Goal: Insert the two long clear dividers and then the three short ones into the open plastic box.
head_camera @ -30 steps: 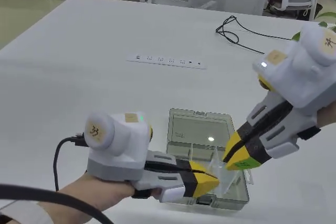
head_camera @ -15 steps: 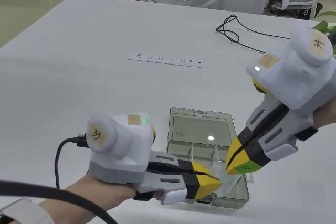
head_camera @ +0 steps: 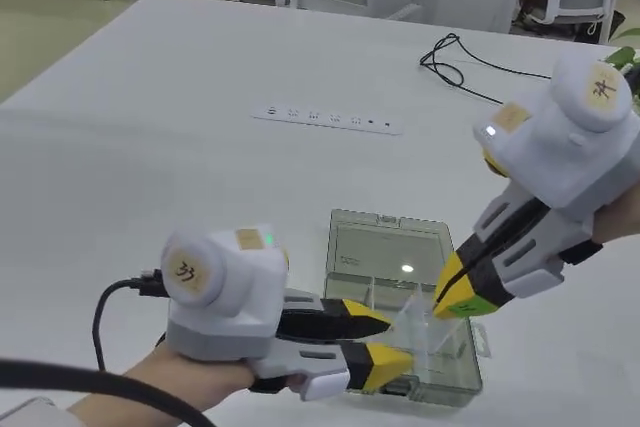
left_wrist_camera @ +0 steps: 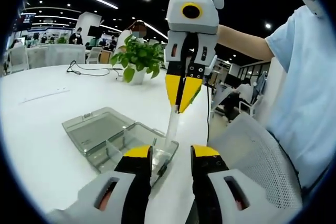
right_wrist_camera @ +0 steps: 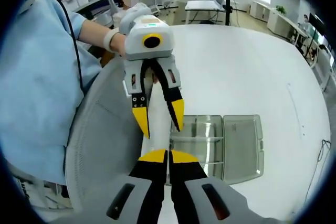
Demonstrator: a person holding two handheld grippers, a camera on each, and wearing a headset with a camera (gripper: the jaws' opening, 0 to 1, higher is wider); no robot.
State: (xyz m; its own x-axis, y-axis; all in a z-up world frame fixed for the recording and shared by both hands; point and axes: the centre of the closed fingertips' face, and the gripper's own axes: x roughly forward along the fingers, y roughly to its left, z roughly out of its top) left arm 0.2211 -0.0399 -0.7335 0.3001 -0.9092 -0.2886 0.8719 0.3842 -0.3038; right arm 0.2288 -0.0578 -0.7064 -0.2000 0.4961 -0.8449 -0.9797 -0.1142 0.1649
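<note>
The right hand-held gripper (head_camera: 455, 305) has its jaws pressed together on the upper end of a clear divider (left_wrist_camera: 172, 124). The divider hangs from the yellow tips down to the near end of the open plastic box (head_camera: 440, 384). In the left gripper view the strip stands almost upright, its long axis running from the tips above to the box rim below. Whether its lower end is seated in a slot cannot be told.

The left hand-held gripper (head_camera: 375, 339) sits low at the box's near edge, with its jaws spread wide and holding nothing. The divider lines up with the gap between them and touches neither. The box rests on the white table (head_camera: 200, 147), its lid (head_camera: 385, 245) lying flat on the far side. A power strip (head_camera: 325, 119) lies well beyond it.
</note>
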